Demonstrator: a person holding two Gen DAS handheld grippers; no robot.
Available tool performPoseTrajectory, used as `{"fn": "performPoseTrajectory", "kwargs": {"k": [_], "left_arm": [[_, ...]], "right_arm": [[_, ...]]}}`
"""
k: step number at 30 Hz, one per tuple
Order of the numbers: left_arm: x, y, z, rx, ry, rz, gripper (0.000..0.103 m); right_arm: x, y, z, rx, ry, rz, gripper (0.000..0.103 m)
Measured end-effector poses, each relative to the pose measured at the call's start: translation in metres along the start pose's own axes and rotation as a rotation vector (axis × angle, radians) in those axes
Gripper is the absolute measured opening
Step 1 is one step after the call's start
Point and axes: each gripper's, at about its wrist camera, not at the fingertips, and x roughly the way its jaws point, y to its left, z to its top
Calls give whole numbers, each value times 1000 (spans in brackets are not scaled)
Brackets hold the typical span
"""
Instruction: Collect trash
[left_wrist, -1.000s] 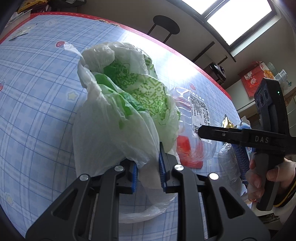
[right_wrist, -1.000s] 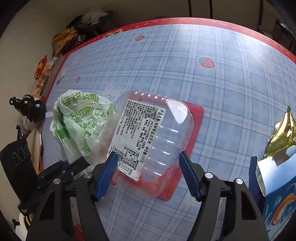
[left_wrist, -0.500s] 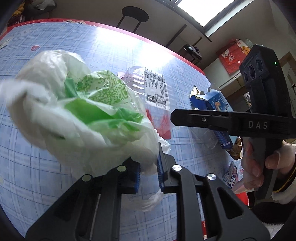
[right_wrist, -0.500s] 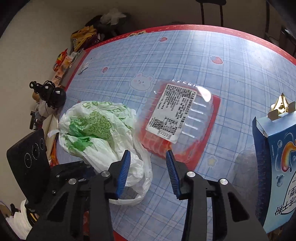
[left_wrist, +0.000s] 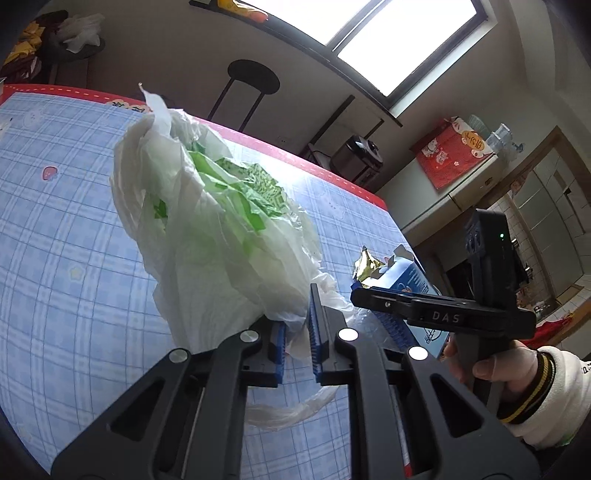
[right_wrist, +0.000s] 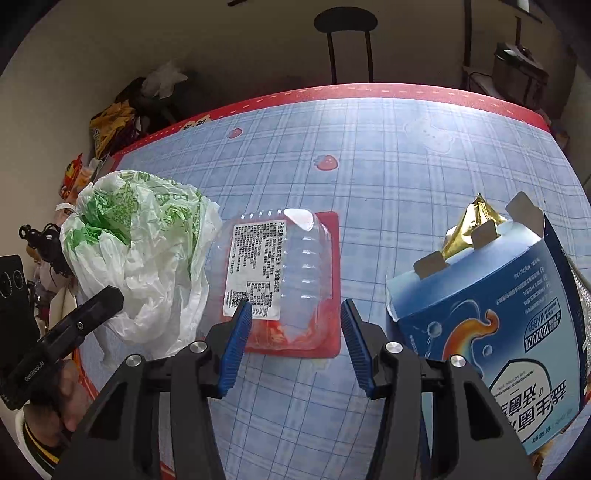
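A: How is the left tool (left_wrist: 297, 338) seen?
B: It is closed on the white and green plastic bag (left_wrist: 218, 229), which is held above the bench (left_wrist: 55, 229).
A: And the right tool (right_wrist: 295, 341)?
B: Its jaws are opening, and nothing is gripped. The clear food container (right_wrist: 284, 273) is seen just beyond them on the bench, beside the blue carton (right_wrist: 509, 321).

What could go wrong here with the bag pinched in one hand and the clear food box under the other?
The left tongs pinch only a thin fold of the plastic bag, so it may slip or tear. The right tongs are opening above the clear food box, nothing between them; its smooth lid could pop or slide. The blue carton stands close beside them and could get knocked.
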Motion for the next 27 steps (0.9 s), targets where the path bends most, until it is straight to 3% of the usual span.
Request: {"fn": "performPoseTrajectory", "kwargs": {"k": [5,10,15,17,27], "left_arm": [[57,5,0,13,115,117,14],[72,0,-1,65,145,153,14],[78,-12,1,136,163,201,15],[79,-15,1,146,164,215,15],[61,-15,-11,127,181,255,14]], "right_arm": [[26,-11,29,34,52,-41,54],[47,-8,41,11,94,-86,55],[63,11,45,-14,136,-38,54],[67,20,43,-28,153,1,44],[66,43,19,-7,176,77,45]]}}
